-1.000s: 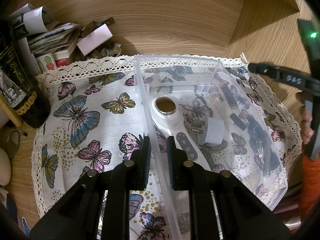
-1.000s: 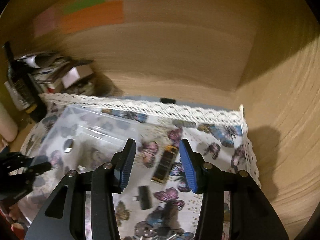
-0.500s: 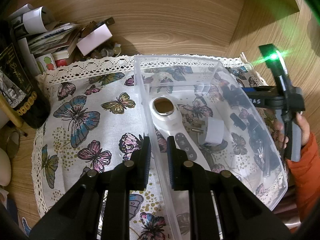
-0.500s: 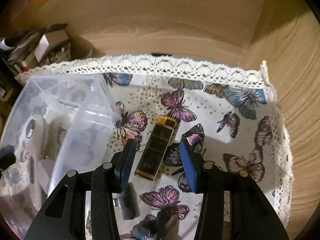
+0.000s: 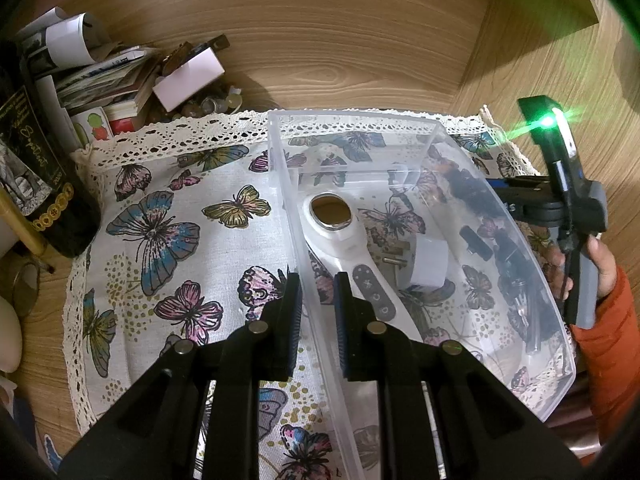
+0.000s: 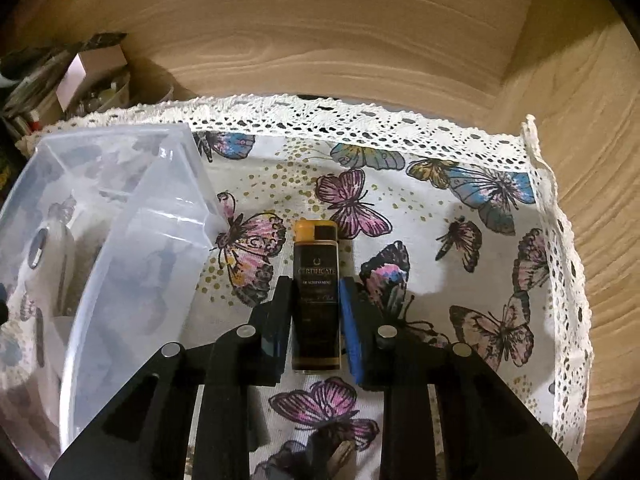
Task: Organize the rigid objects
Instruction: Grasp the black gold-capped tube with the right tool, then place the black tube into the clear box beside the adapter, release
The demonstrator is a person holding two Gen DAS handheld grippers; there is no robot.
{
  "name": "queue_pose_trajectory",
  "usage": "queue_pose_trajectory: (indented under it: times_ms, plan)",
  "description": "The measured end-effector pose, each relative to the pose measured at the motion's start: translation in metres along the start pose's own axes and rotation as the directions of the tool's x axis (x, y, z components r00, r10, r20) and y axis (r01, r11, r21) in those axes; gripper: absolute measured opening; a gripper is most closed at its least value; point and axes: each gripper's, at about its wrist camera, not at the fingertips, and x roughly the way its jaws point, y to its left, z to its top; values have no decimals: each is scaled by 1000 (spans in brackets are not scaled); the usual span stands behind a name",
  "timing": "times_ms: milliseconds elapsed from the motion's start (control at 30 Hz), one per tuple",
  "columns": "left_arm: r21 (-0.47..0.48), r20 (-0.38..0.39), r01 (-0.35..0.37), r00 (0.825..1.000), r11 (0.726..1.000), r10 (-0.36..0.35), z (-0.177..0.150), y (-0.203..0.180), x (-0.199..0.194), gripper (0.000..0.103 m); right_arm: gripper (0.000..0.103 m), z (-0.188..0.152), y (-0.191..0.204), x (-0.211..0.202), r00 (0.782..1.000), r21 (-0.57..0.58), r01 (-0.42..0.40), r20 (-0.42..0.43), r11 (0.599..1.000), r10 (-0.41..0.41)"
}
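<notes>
A black bottle with a gold cap lies on the butterfly cloth, right of the clear plastic bin. My right gripper straddles the bottle's middle. Its jaws are closing and both pads touch the bottle's sides. My left gripper is shut on the bin's left wall. Inside the bin lie a white handheld device, a white plug adapter and several small dark items. A hand in an orange sleeve holds the right gripper beyond the bin's far wall.
A dark wine bottle and a pile of papers and small boxes crowd the back left corner. Wooden walls close the back and right. Small dark objects lie on the cloth just below my right gripper.
My right gripper dropped down over the black bottle and its jaws narrowed onto it. The left gripper kept still on the bin wall.
</notes>
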Motion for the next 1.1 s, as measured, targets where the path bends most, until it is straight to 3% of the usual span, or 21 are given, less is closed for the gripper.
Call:
queue_pose_trajectory:
  times_ms: [300, 567, 867, 1100]
  plan:
    - [2, 1, -3, 1000, 1000, 3, 0, 0, 0, 14, 22, -4, -3, -59, 993, 1, -14, 114, 1000, 14]
    - [3, 2, -3, 1000, 1000, 3, 0, 0, 0, 14, 22, 2, 16, -118, 969, -68, -13, 243, 998, 29]
    - [2, 1, -3, 1000, 1000, 3, 0, 0, 0, 14, 22, 9, 52, -137, 944, -155, -26, 321, 988, 76]
    - [3, 1, -4, 1000, 1000, 4, 0, 0, 0, 14, 22, 7, 77, -125, 950, -209, -53, 291, 976, 114]
